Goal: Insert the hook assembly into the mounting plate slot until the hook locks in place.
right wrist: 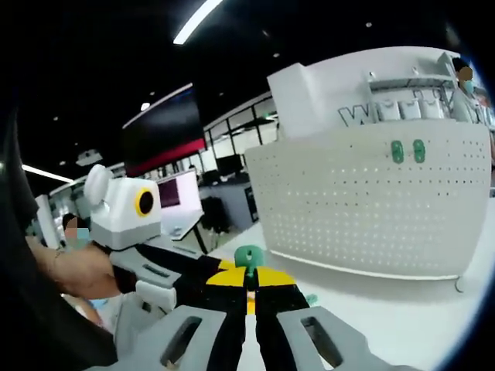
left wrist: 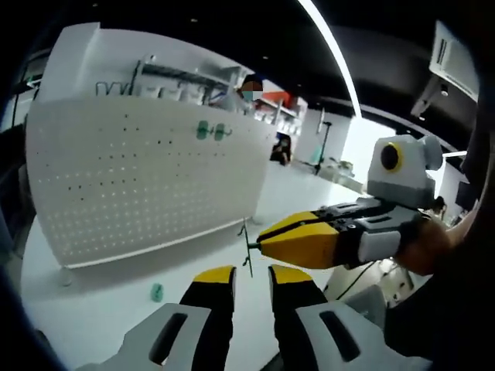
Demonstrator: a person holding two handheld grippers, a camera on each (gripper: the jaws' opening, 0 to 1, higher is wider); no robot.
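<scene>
A white perforated mounting plate (left wrist: pixel 147 185) stands upright on the white table (left wrist: pixel 93 309), and everything else is placed from it. Two green pieces (left wrist: pixel 210 131) sit side by side high on its face; in the right gripper view the same pair (right wrist: pixel 407 151) appears near the top of the plate (right wrist: pixel 371 209).

In the left gripper view, the left gripper (left wrist: pixel 251 278) points toward the plate from the table side, its yellow-tipped jaws standing apart with a clear gap and nothing between them. A small green part (left wrist: pixel 157 292) lies on the table just in front of the plate's lower edge, to the left of those jaws.

The right gripper (left wrist: pixel 259 246) comes in from the right of that view, short of the plate's right end. Its jaws are closed on a thin dark wire hook (left wrist: pixel 247 249) that hangs roughly upright from the tips, apart from the plate.

In the right gripper view, the right gripper (right wrist: pixel 249 287) has its jaws pressed together around the hook assembly, whose green head (right wrist: pixel 249 257) sticks up above the yellow tips, well in front of the plate and not touching it. The left gripper (right wrist: pixel 220 277) reaches in from the left, held by a person's hand (right wrist: pixel 77 270), its tip just beside the right one's tips. Another green bit (right wrist: pixel 311 299) lies on the table between the jaws and the plate.
</scene>
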